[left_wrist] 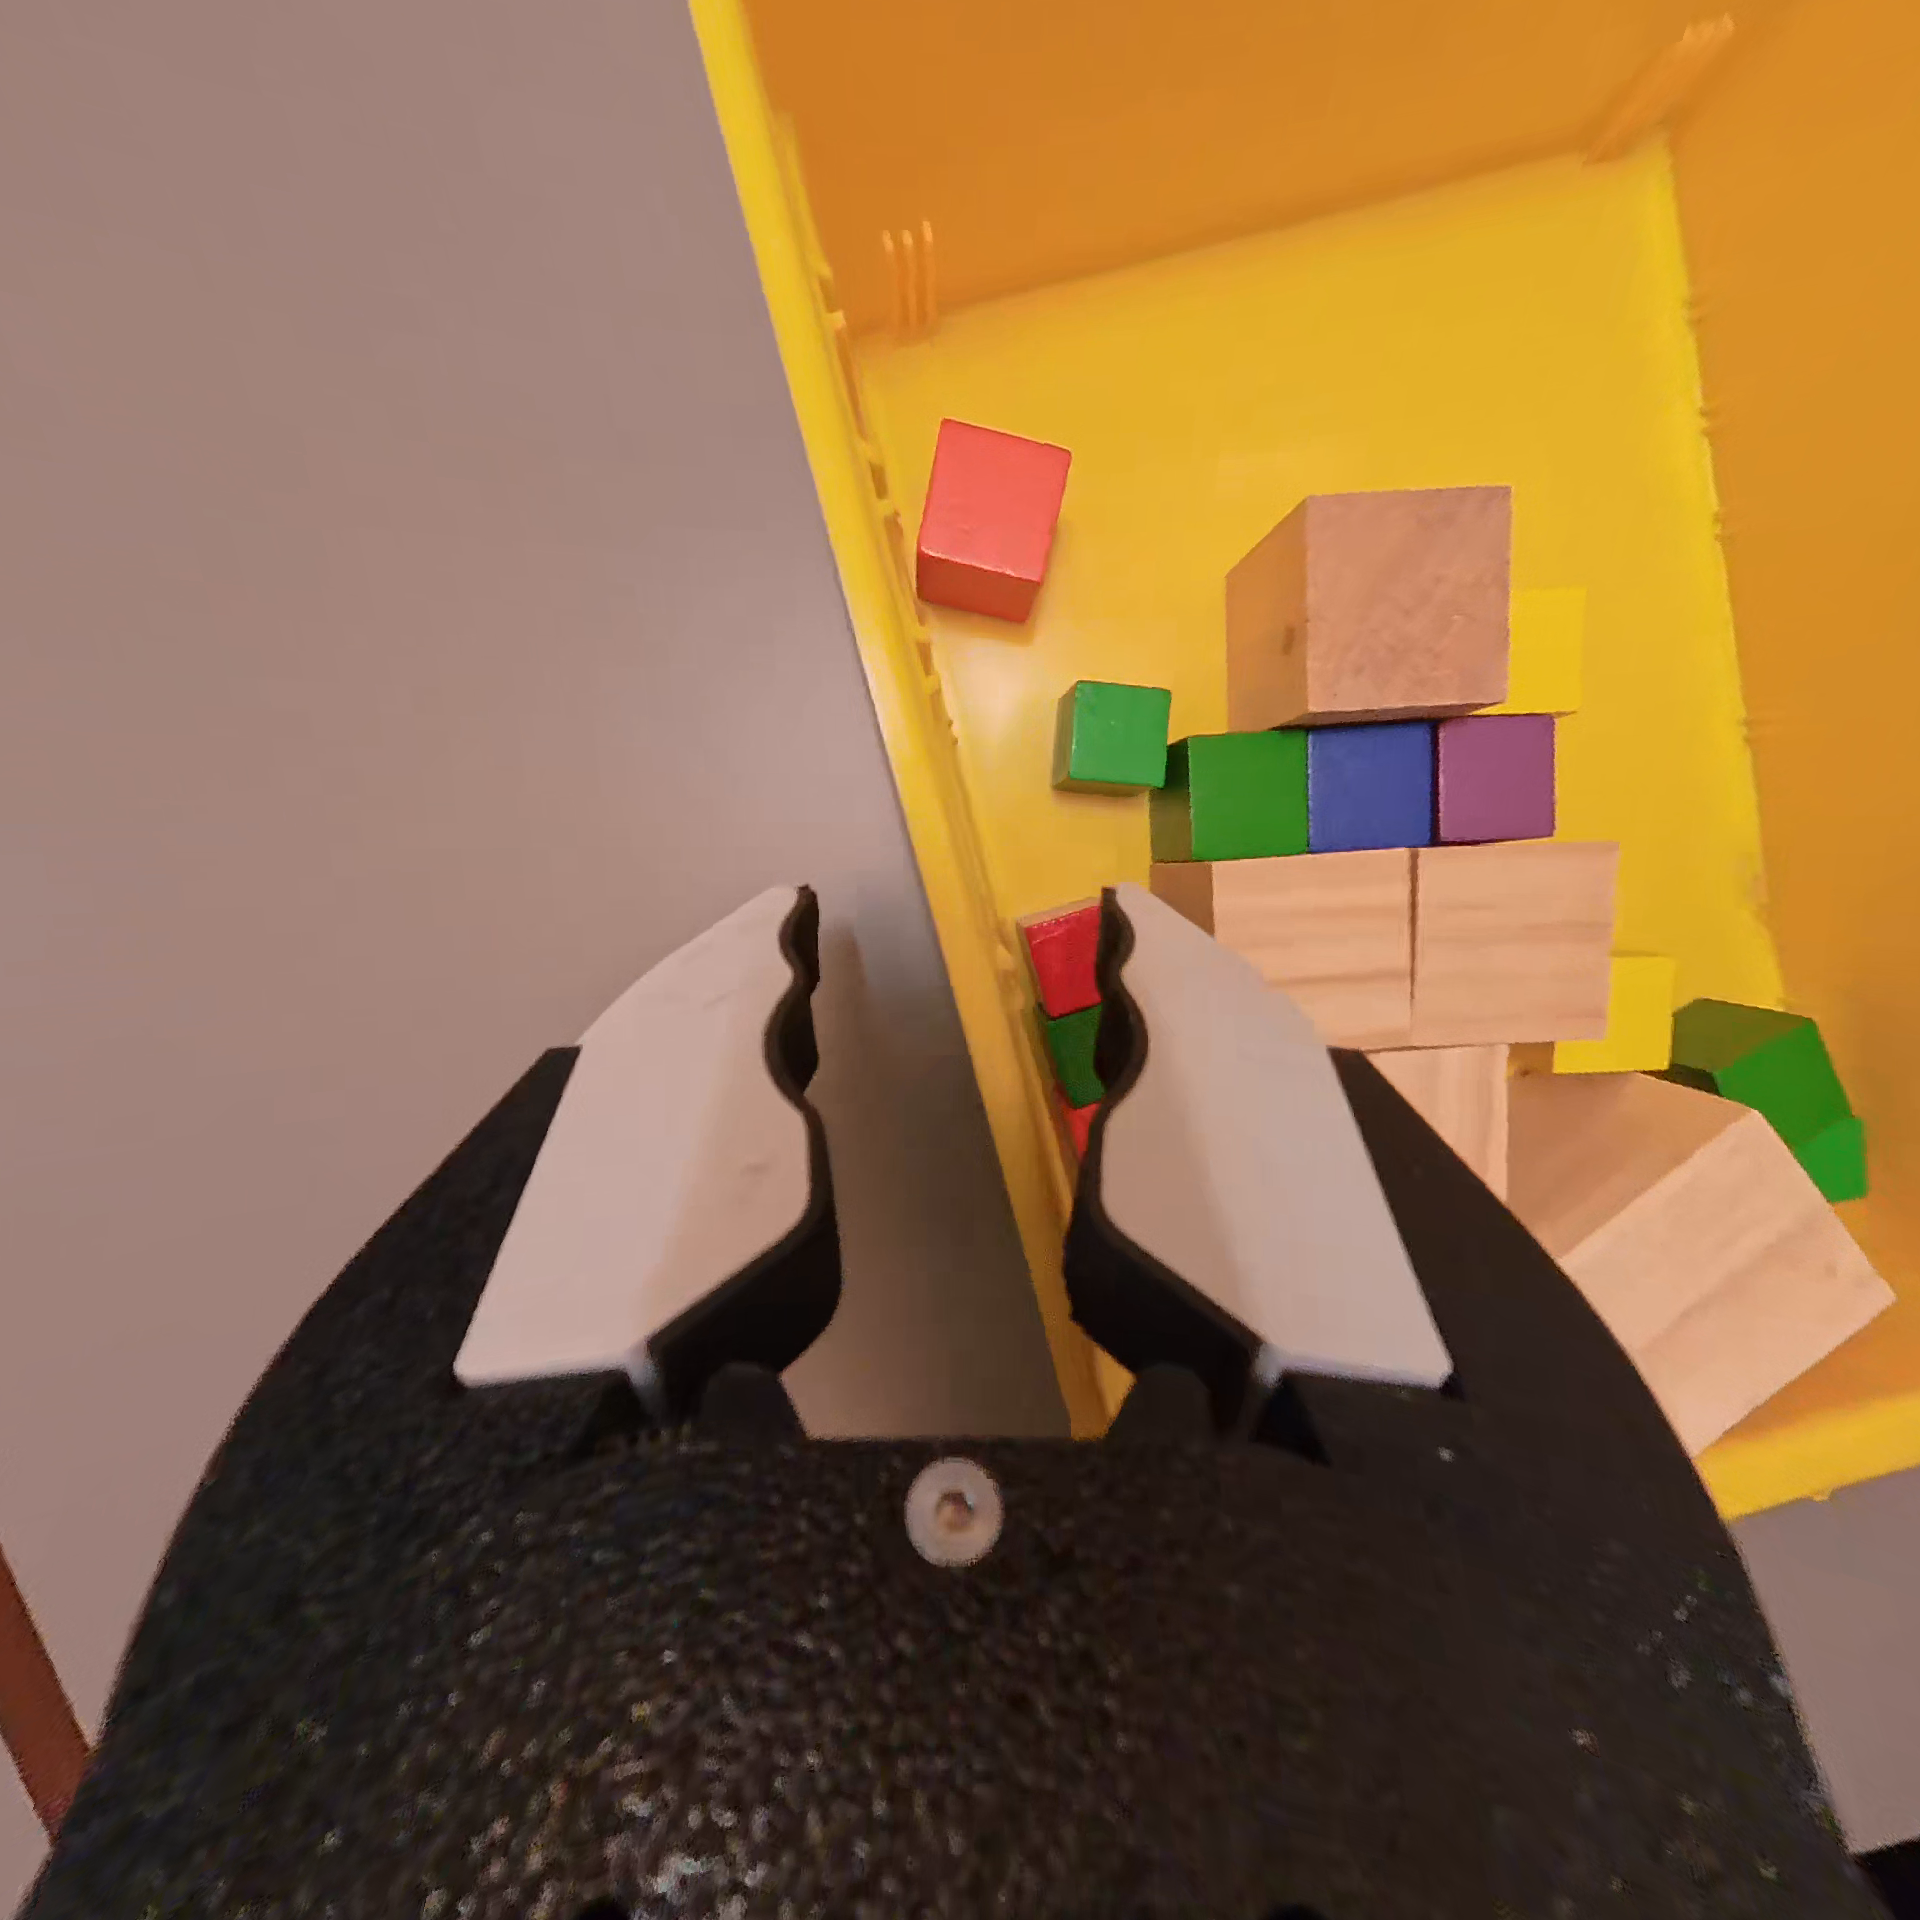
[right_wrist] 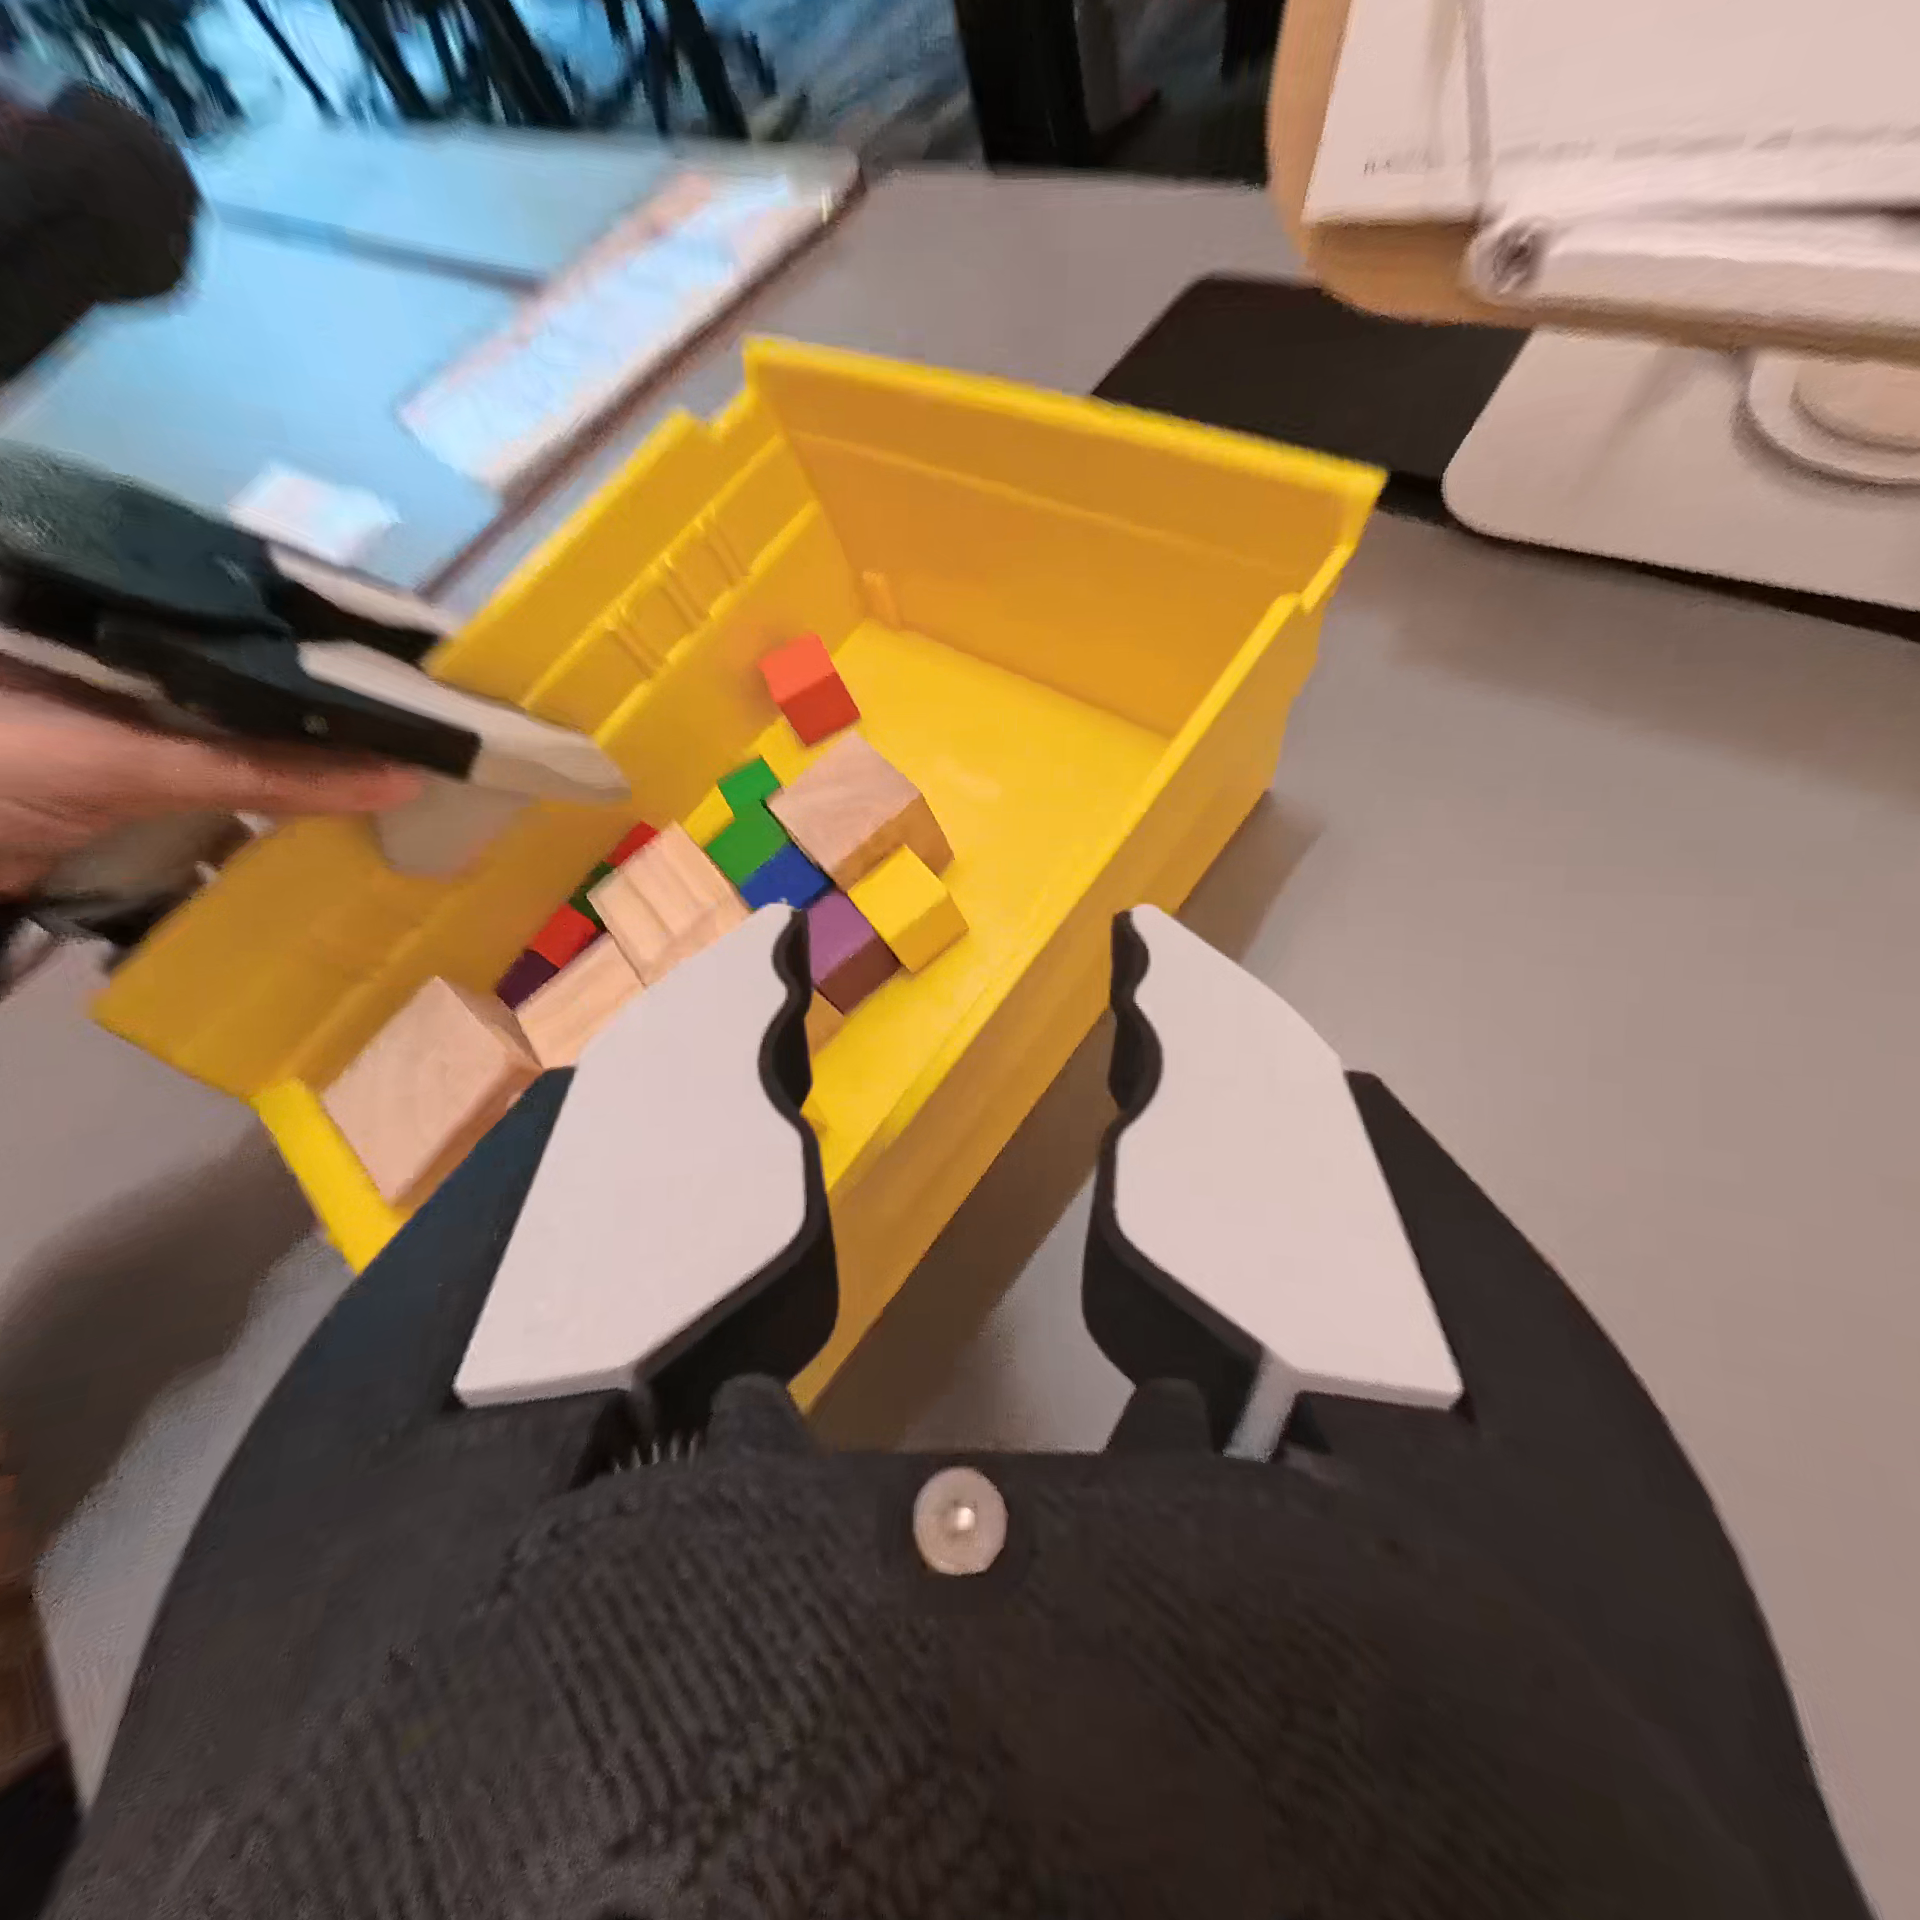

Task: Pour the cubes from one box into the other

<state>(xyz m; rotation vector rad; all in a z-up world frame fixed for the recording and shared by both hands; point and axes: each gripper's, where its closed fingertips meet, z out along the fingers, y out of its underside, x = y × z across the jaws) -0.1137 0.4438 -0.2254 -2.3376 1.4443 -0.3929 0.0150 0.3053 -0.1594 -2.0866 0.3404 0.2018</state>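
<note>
One yellow box [left_wrist: 1247, 156] stands on the grey table [right_wrist: 1558, 935]; it also shows in the right wrist view [right_wrist: 1039, 540]. It holds several cubes: large bare-wood ones [left_wrist: 1392, 603] and small red [left_wrist: 992, 514], green, blue, purple and yellow ones. My left gripper [left_wrist: 956, 914] is open and straddles the box's left wall, one finger inside and one outside. My right gripper [right_wrist: 956, 935] is open and straddles the right wall near the front corner. The left gripper also shows in the right wrist view [right_wrist: 520, 800]. No second box is in view.
A bluish screen and a keyboard [right_wrist: 582, 322] lie behind the box at the left. A black mat [right_wrist: 1299, 364] and a white device [right_wrist: 1662, 436] sit at the back right. A person's hand [right_wrist: 104, 779] holds the left gripper.
</note>
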